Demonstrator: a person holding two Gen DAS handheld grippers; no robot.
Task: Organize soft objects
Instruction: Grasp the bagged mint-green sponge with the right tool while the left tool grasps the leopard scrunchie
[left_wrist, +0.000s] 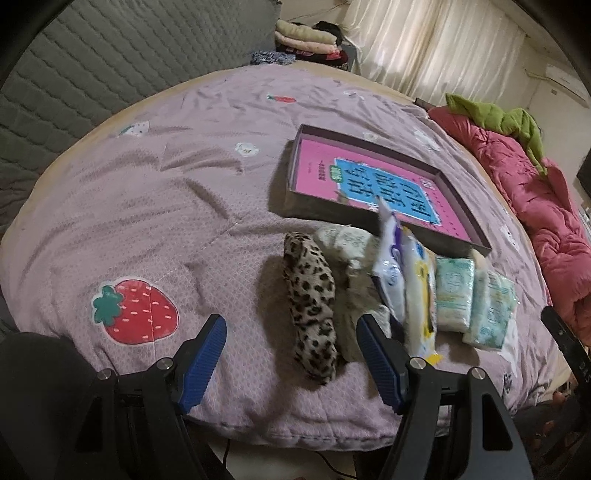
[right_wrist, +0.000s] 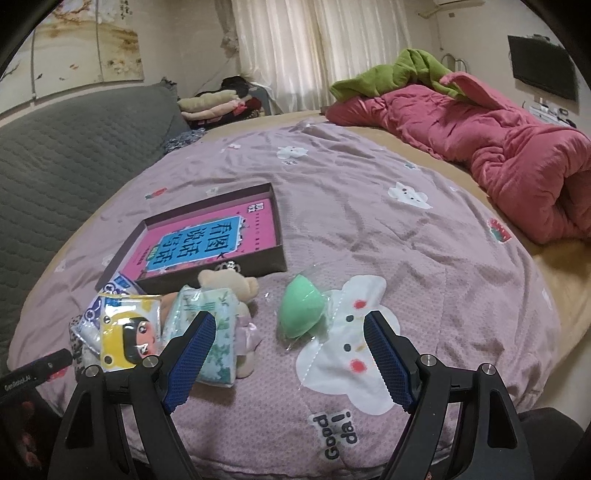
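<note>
Both tongs (left_wrist: 291, 328) (right_wrist: 291, 328) gape empty over a leopard-print pouch (left_wrist: 312, 310) and a mint-green sponge (right_wrist: 301, 314).

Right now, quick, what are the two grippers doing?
Left gripper: open, holding nothing, over the leopard-print pouch.
Right gripper: open, holding nothing, near the green sponge.

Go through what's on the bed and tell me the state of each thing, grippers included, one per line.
Left hand-held gripper: open, empty, above the bedspread.
Right hand-held gripper: open, empty.
Shallow box: open, pink book flat inside.
Leopard-print pouch: lying outside the box.
Green sponge: in clear wrap, lying apart from the other items.
Tissue packs: sealed, in a row beside the box.
Teddy bear: lying partly under a tissue pack.
</note>
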